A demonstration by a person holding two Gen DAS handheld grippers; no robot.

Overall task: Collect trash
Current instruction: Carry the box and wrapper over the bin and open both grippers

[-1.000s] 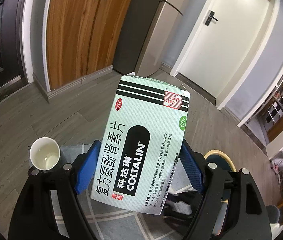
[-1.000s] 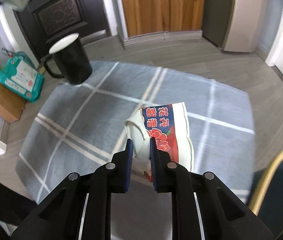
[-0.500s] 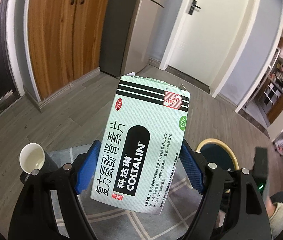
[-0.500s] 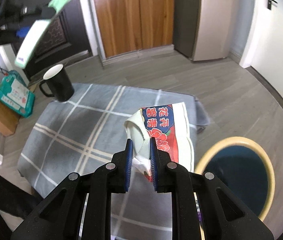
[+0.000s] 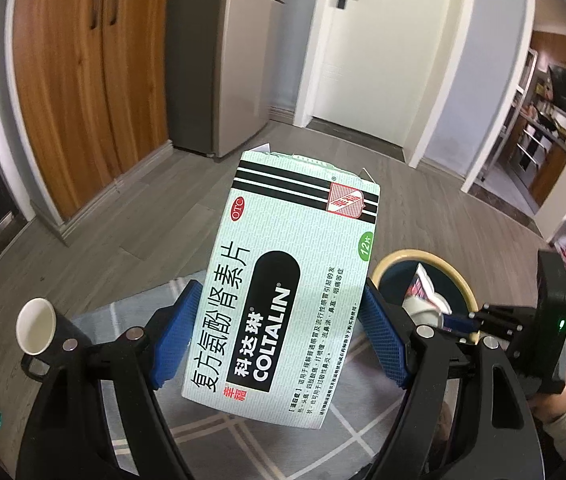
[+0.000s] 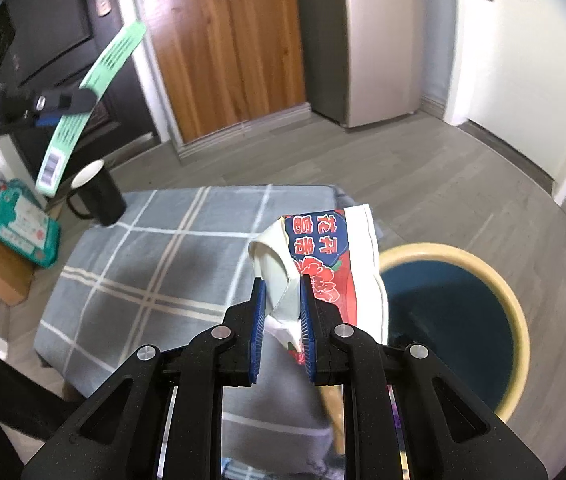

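Two pieces of trash were held.
A box (image 5: 283,288) was clamped wide by the left gripper (image 5: 279,328); a wrapper (image 6: 323,264) was pinched by the right gripper (image 6: 281,320) beside the bin (image 6: 519,312).

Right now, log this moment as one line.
left gripper: shut on medicine box | right gripper: shut on crumpled paper cup | trash bin: beside cup, not under | nothing dropped yet

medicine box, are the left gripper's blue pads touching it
Touching. The left wrist view shows the medicine box clamped between both blue pads of the left gripper, lifted clear of the table.
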